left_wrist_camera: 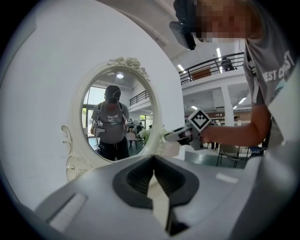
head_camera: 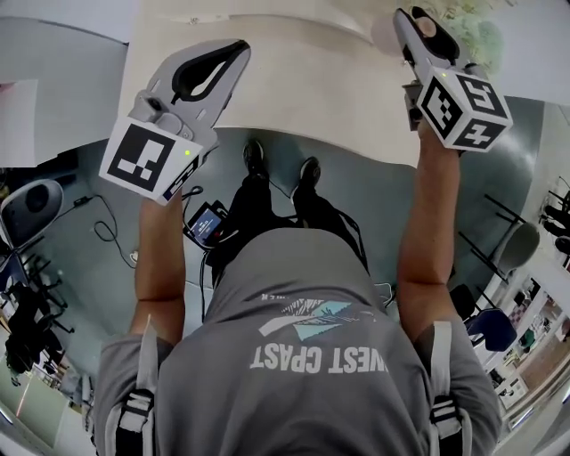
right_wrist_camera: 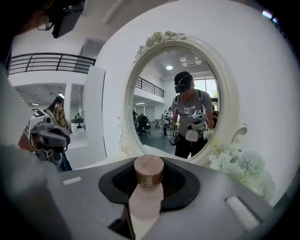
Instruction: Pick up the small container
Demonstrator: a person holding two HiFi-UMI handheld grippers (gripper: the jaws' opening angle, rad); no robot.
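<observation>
- The oval mirror [right_wrist_camera: 157, 101] is standing on the worktop [head_camera: 294, 80], in front of the wall, ahead of both grippers.
- The flowers [right_wrist_camera: 243, 171] are lying at the mirror's right foot.
- The small container [right_wrist_camera: 149, 169] is sitting between the fingers of the right gripper [right_wrist_camera: 146, 206].
- The left gripper [head_camera: 233, 55] is hovering over the worktop's left part, well apart from the right one.

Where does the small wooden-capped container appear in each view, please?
Head view: small container, top right, a pinkish patch inside the right gripper.
Left gripper view: right of centre, at that gripper's tip.
Right gripper view: bottom centre, gripped.
Shared landmark: the white-framed mirror, both gripper views.
</observation>
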